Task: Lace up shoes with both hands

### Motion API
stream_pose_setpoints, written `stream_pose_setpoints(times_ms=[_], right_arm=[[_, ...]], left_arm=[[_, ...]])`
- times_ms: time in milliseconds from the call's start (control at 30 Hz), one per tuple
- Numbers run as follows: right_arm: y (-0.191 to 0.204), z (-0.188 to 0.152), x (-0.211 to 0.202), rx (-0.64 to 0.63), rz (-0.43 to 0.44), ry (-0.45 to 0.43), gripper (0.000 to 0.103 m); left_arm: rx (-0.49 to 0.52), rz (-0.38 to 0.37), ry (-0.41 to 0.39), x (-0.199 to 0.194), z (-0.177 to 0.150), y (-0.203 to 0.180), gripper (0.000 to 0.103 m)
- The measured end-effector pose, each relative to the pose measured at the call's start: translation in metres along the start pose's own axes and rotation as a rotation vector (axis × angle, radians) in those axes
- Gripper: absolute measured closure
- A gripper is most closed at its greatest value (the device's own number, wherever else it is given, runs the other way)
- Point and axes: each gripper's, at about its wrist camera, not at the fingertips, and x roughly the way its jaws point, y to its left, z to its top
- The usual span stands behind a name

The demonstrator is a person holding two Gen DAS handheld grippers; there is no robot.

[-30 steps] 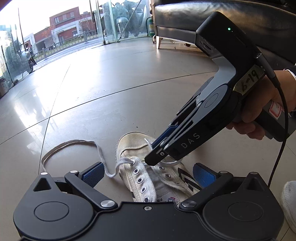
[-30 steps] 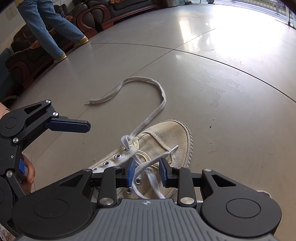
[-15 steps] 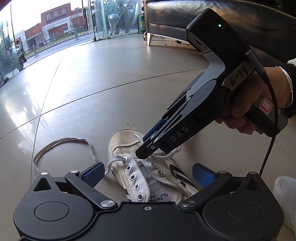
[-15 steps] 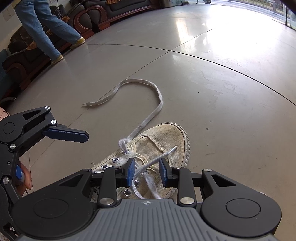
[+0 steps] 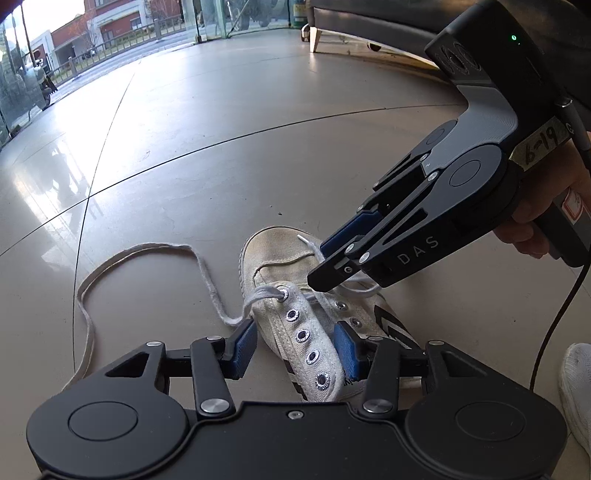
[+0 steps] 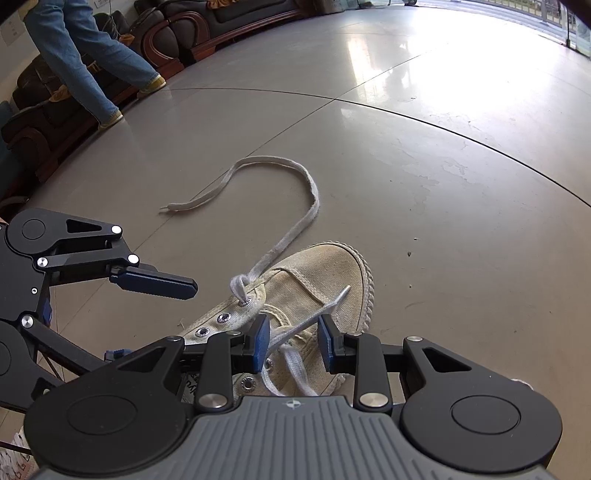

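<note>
Glossy tiled floor (image 5: 258, 147) carries the canvas shoe (image 5: 306, 325), eyelets mostly bare. Left gripper (image 5: 293, 347), jaws just closing, straddles the eyelet flap unpinched; right gripper (image 6: 291, 347) stands parted around the lace end (image 6: 332, 304). Clamping canvas could drag the shoe, slipping that lace free

off-white shoe (image 5: 295, 325) — blue pads (image 5: 242, 349)

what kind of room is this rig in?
Probably a lobby or showroom lounge, not a lab bench. Signs: a broad polished floor with the shoe set directly on it, dark leather sofas along one wall, and floor-level glass walls looking out on a street and brick building.
</note>
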Motion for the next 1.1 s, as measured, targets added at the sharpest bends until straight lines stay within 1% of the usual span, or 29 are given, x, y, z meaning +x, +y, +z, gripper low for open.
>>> stream_pose_setpoints(times_ms=[133,233,367,533,633,667,700,733,800,833,933,1033,1100], right_arm=[[-0.001,0.002,0.002,0.007,-0.009,0.001,0.072],[0.002,0.004,0.002,-0.001,-0.031,0.0,0.072],[0.004,0.004,0.0,-0.012,-0.054,-0.004,0.073],[-0.002,0.007,0.005,0.025,-0.071,0.014,0.073],[-0.001,0.009,0.008,0.016,-0.082,0.011,0.073],[0.0,0.009,0.008,0.005,-0.084,0.01,0.075],[0.0,0.009,0.008,-0.006,-0.086,0.01,0.079],[0.001,0.008,0.008,-0.016,-0.085,0.011,0.087],[0.003,0.007,0.006,-0.041,-0.08,0.011,0.09],[0.005,0.006,0.004,-0.054,-0.073,0.01,0.094],[0.013,0.003,-0.003,-0.124,-0.045,0.005,0.094],[0.022,0.0,-0.003,-0.18,-0.056,0.013,0.094],[0.026,0.0,0.0,-0.195,-0.068,0.014,0.092]], left_arm=[[0.109,0.033,-0.001,0.002,-0.001,-0.015,0.062],[0.161,0.047,0.021,0.006,-0.002,-0.023,0.062],[0.189,0.023,0.023,0.004,-0.003,-0.028,0.062],[0.176,0.011,0.026,0.006,-0.001,-0.028,0.061],[0.165,0.018,0.036,0.01,-0.001,-0.025,0.061],[0.164,0.024,0.038,0.011,-0.002,-0.024,0.062],[0.158,0.026,0.034,0.012,-0.002,-0.022,0.068],[0.149,0.024,0.025,0.011,-0.002,-0.019,0.069],[0.126,0.022,0.009,0.009,-0.001,-0.013,0.071],[0.112,0.023,0.005,0.008,0.0,-0.01,0.071],[0.085,0.035,-0.004,0.006,0.002,0.0,0.072],[0.088,0.04,0.0,0.006,0.004,0.003,0.071],[0.105,0.049,0.002,0.008,0.005,0.0,0.072]])
